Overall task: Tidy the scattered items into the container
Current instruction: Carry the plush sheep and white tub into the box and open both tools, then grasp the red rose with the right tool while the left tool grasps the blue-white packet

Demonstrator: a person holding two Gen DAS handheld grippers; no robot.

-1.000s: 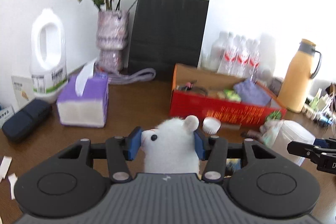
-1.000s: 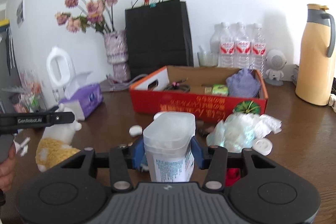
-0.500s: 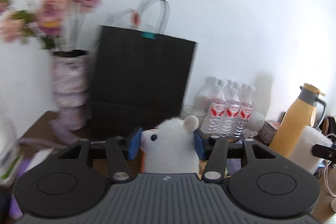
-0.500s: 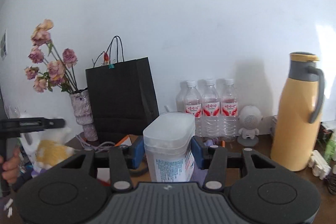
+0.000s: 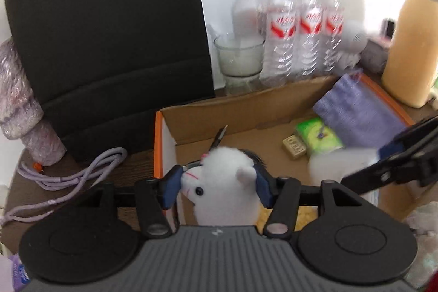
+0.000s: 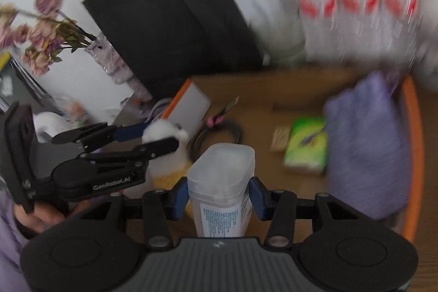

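While the left gripper [image 5: 217, 186] clamps a white plush toy [image 5: 224, 182] over the cardboard box [image 5: 246, 111], its jaws grip the head. Beside it, the right gripper [image 6: 219, 197] has its jaws clenched on a white plastic jar [image 6: 221, 182].

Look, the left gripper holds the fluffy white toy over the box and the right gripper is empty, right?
Not quite. The right gripper is not empty: the right wrist view shows its jaws shut on a white plastic tub. The left gripper does hold the fluffy white toy over the box.
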